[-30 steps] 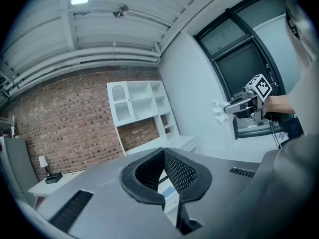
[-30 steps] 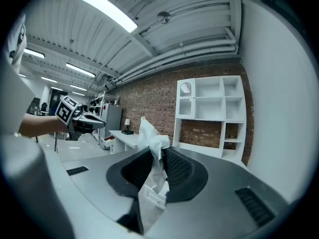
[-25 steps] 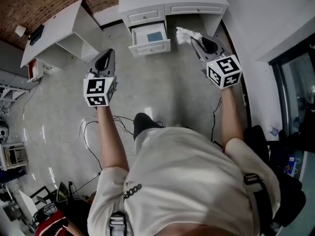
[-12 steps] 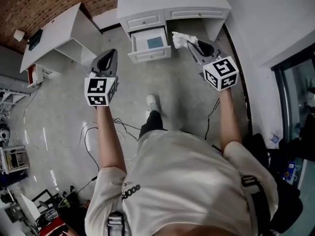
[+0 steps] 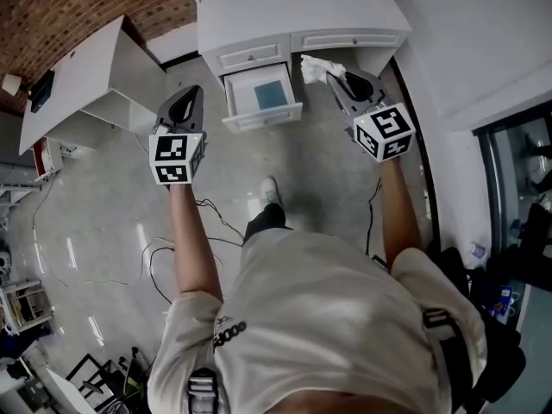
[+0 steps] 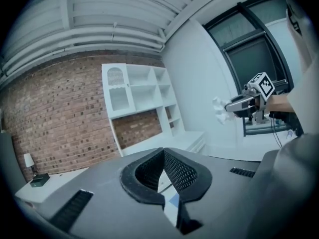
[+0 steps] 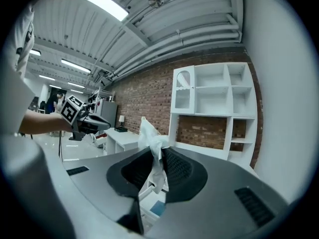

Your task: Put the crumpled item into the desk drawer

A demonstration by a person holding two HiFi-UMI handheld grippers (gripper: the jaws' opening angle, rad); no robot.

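Observation:
A crumpled white paper [image 5: 314, 66] sticks out of my right gripper [image 5: 333, 74], which is pinching it; the jaws are closing tighter with the paper between them. In the right gripper view the paper [image 7: 151, 139] hangs between the pads of that gripper [image 7: 158, 152]. The gripper hovers just right of the open drawer [image 5: 263, 116] of the white desk [image 5: 285, 11]; a blue sheet [image 5: 270, 94] lies inside. My left gripper [image 5: 191, 93] is to the drawer's left, shut and empty, its tips meeting in the left gripper view [image 6: 162, 152].
A second white desk [image 5: 82, 72] stands at the left by the brick wall. Cables [image 5: 172, 231] trail over the grey floor near the person's shoe [image 5: 270, 188]. A dark window [image 5: 517, 145] is on the right. A white shelf unit [image 7: 214, 98] rises above the desk.
The person has stepped toward the desk, so the drawer now lies closer, between the two grippers. The right gripper still holds the paper, a little nearer the drawer.

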